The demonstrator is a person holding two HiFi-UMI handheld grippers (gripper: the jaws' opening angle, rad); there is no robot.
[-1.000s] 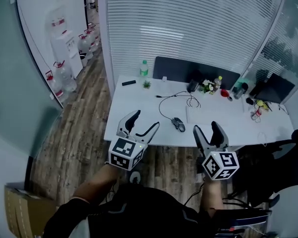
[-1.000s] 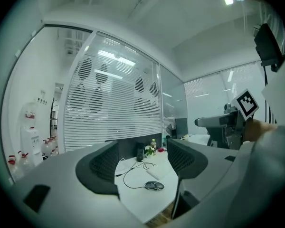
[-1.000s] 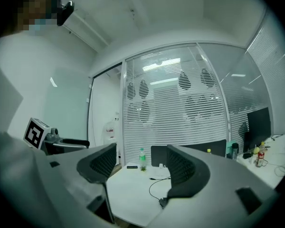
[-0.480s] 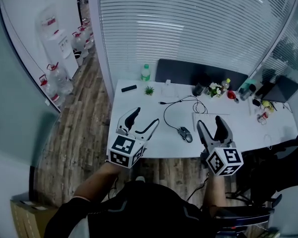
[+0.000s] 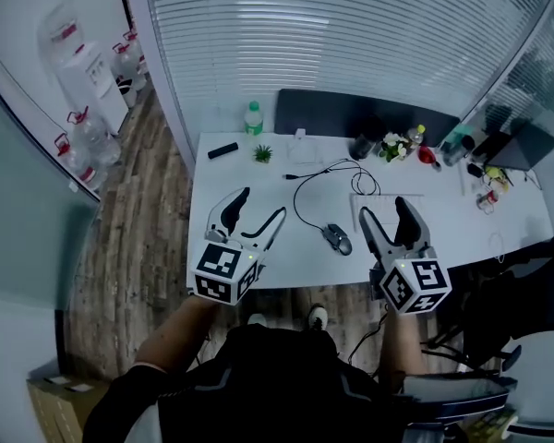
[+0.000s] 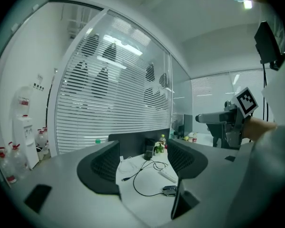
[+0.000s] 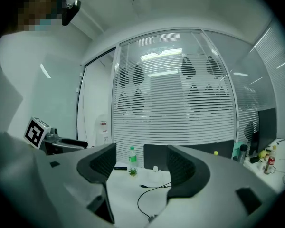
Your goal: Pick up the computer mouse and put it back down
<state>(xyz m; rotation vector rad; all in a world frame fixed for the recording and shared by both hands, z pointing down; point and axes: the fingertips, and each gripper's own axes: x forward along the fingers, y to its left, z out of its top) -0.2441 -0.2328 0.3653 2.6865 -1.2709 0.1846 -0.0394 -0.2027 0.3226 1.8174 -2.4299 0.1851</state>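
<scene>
Hovering at the desk (image 5: 462,233) edge, left tool (image 5: 262,203) and right tool (image 5: 382,207), both spread apart, computer mouse (image 5: 337,239) between them.

At the bottom edge of the right gripper view, the computer mouse (image 7: 151,218) is cut off, with only its far tip and cable showing between the jaws. From the head view, the left gripper (image 5: 261,203) and right gripper (image 5: 382,209) cover stretches of the near edge of the white surface (image 5: 452,224). A flat black object (image 5: 222,150) at the far left corner is too small to identify, as is the clutter (image 5: 485,197) at the right end. The picture's right edge cuts off a dark chair (image 5: 526,293), and its bottom edge cuts off a cardboard box (image 5: 51,400).
</scene>
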